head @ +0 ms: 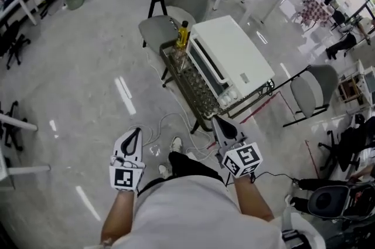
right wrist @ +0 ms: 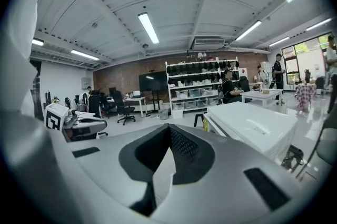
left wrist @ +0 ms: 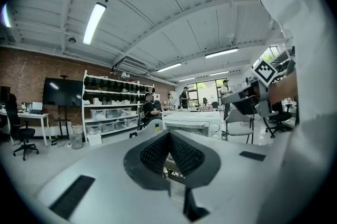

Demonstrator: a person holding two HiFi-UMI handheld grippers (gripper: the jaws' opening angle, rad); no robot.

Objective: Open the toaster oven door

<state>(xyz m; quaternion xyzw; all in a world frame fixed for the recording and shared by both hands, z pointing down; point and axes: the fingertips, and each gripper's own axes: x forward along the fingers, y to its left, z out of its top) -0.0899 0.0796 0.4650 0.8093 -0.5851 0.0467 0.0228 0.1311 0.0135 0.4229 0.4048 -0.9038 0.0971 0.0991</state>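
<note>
Facing the toaster oven [head: 231, 57], jaws together.

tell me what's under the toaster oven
A low metal-framed table, its patterned top showing in front of the white toaster oven. The tabletop directly beneath the oven is covered, so anything there can't be seen.

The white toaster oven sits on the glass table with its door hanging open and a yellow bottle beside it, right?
Not quite. The door of the toaster oven is shut, flat against its front, as the head view shows. The oven does sit on the glass table, with the yellow bottle beside it.
</note>
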